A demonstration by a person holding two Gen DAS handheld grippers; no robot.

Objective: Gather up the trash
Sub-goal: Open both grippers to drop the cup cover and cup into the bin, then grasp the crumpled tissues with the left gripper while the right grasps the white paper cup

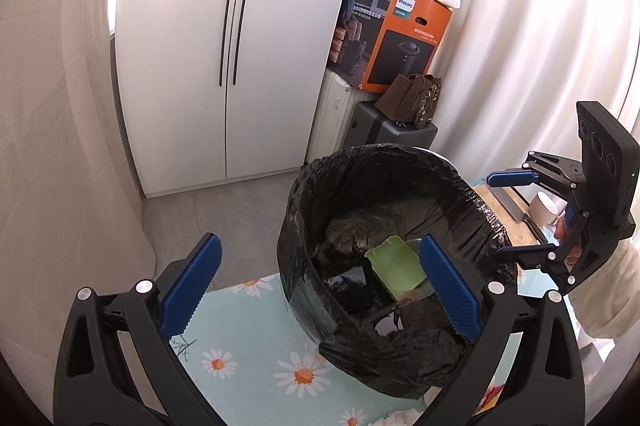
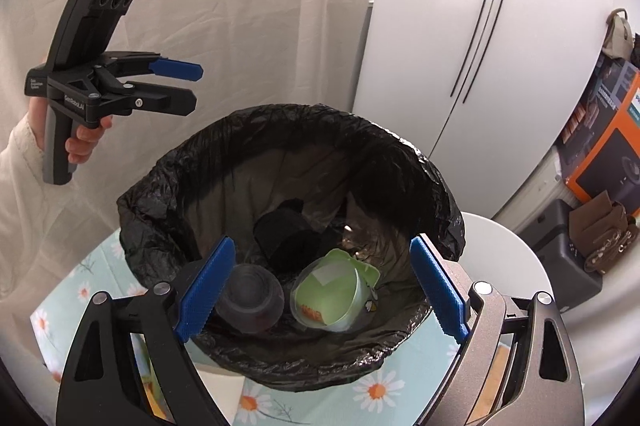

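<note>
Both tools, the left tool [image 1: 320, 290] and right tool [image 2: 322, 290], are hovering with jaws apart and empty over the black-lined trash bin [image 2: 292, 358] on the daisy-print counter [image 1: 256, 342], where a green cup [image 2: 332, 290] and dark cup [image 2: 250, 302] are already lying, suggesting collecting is well along.

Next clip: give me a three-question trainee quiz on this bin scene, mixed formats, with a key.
1. True or false: the right gripper is shut on the green paper cup.
2. Multiple choice: the bin liner is A) white, B) black, C) blue.
3. Fill in: the bin stands on a tablecloth printed with ____.

Key: 1 false, both it and the left gripper are open and empty, and the cup lies in the bin; 2 B; 3 daisies.
</note>
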